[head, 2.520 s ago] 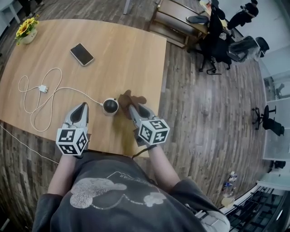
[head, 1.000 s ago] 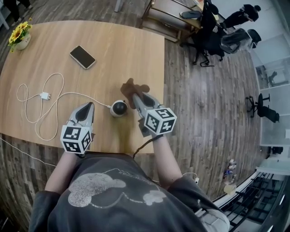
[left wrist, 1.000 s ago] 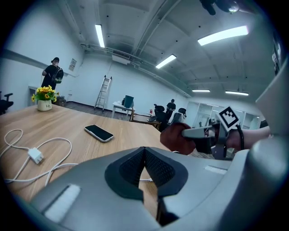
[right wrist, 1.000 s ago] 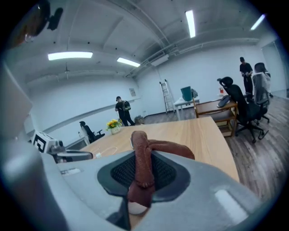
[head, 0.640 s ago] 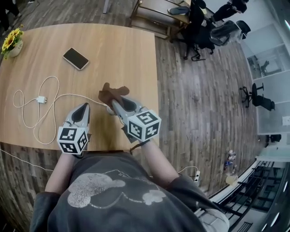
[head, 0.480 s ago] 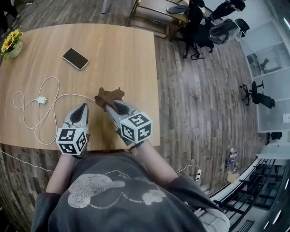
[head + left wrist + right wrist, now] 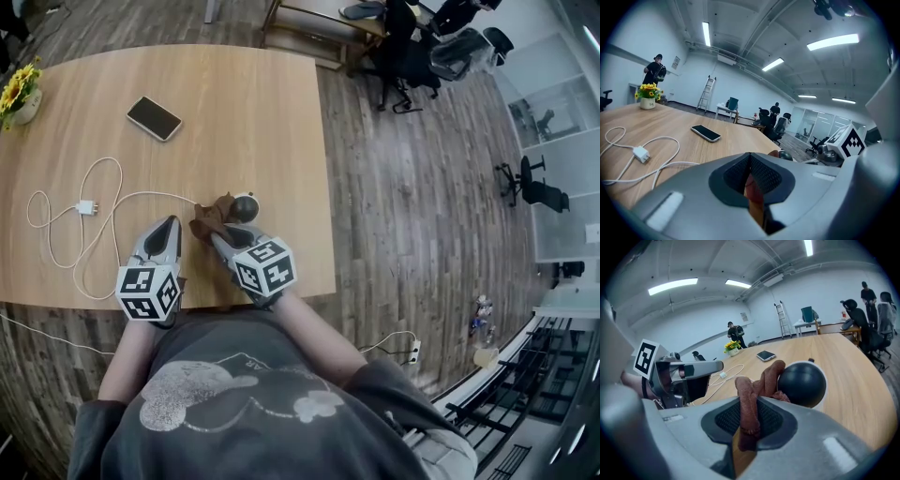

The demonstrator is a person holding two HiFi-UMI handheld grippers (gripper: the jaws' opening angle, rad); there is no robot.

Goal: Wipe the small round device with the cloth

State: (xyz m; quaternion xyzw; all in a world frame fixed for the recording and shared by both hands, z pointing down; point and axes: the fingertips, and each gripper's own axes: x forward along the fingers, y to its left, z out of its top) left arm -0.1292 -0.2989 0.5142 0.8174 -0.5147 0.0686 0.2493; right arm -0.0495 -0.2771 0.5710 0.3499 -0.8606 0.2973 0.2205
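The small round device (image 7: 246, 206), a black dome on a white base, sits on the wooden table (image 7: 272, 112) near its front right corner. A brown cloth (image 7: 210, 221) lies bunched against its left side. My right gripper (image 7: 219, 236) is shut on the cloth. In the right gripper view the cloth (image 7: 752, 390) rises out of the jaws and leans on the device (image 7: 801, 383). My left gripper (image 7: 169, 227) rests shut and empty, left of the cloth. The left gripper view shows the device (image 7: 786, 155) just past the gripper's body.
A dark phone (image 7: 154, 118) lies further back on the table. A white cable with a small plug block (image 7: 88, 207) loops at the left and runs toward the device. A flower pot (image 7: 17, 92) stands at the far left. The table's right edge (image 7: 324, 187) is close.
My right gripper has dragged the cloth leftward over the device, which was covered half a second ago and now shows on the cloth's right. The left gripper has stayed put.
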